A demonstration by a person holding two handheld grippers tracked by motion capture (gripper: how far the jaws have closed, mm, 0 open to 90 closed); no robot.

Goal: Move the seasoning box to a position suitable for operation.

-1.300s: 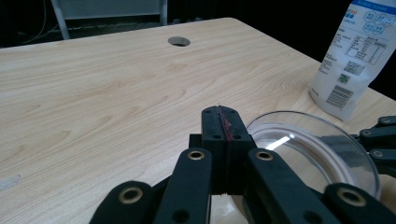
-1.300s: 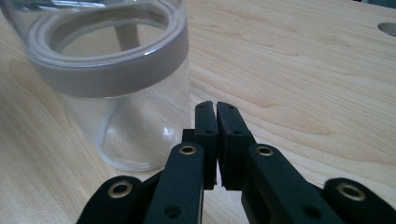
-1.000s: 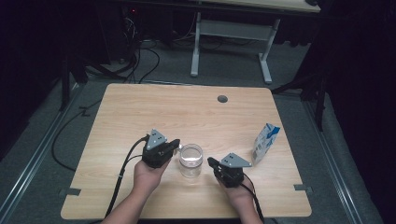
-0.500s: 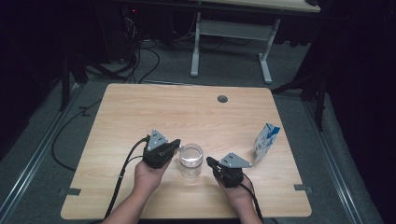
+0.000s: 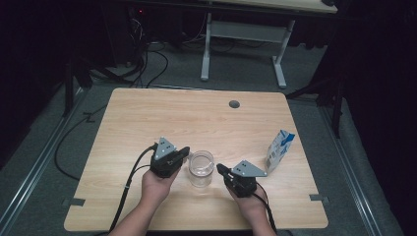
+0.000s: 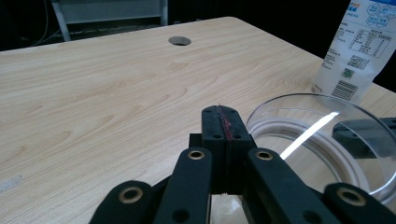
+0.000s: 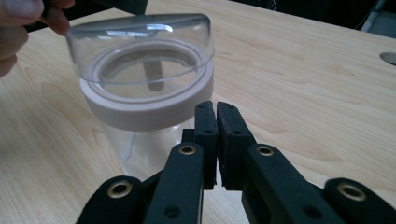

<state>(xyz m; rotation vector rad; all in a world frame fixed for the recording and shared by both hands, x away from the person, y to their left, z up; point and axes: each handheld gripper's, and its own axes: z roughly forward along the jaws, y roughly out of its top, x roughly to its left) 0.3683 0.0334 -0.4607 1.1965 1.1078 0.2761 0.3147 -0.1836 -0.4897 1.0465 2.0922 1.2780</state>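
Wooden table point(image 5: 147, 118) unchanged since a second ago: clear lidded jar point(image 5: 201, 168) between left gripper point(image 5: 184, 151) and right gripper point(image 5: 219, 167), both clenched, empty; carton point(image 5: 279, 150) beyond.

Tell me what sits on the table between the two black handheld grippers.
In the high view, a clear plastic jar with a transparent lid and whitish collar stands between the left gripper and the right gripper, both shut and holding nothing.

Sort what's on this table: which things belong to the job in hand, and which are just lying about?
In the job:
- clear jar with its lid, standing between the grippers
- left gripper, shut, empty
- right gripper, shut, empty

Lying about:
- blue-and-white pouch, upright near the right edge
- round hole in the table
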